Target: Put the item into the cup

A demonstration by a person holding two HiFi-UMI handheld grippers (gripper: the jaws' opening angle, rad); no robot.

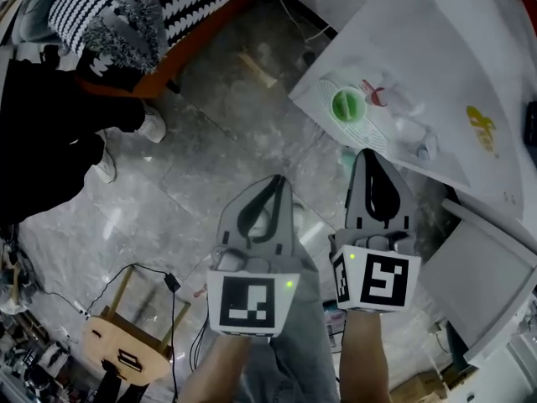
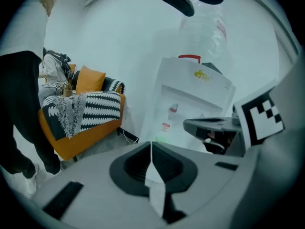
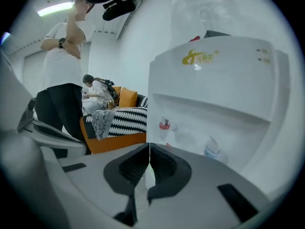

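Note:
A green cup [image 1: 346, 106] stands on the drip tray of a white water dispenser [image 1: 436, 74], under its red tap [image 1: 374, 93]. My left gripper [image 1: 275, 180] is shut with nothing in it, held over the floor to the left of the dispenser. My right gripper [image 1: 370, 154] is also shut and empty, its tip just short of the drip tray and right of the cup. In the left gripper view the jaws [image 2: 151, 144] meet in front of the dispenser [image 2: 190, 94]. The right gripper view has the closed jaws [image 3: 149, 146] below the red tap [image 3: 164, 124] and blue tap [image 3: 211, 149]. No loose item shows.
An orange sofa [image 1: 210, 15] with a black-and-white striped blanket [image 1: 109, 7] stands at the back left. A person in black trousers [image 1: 50, 133] stands at the left. A wooden stool [image 1: 126, 351] and cables [image 1: 172, 284] lie on the marble floor at lower left.

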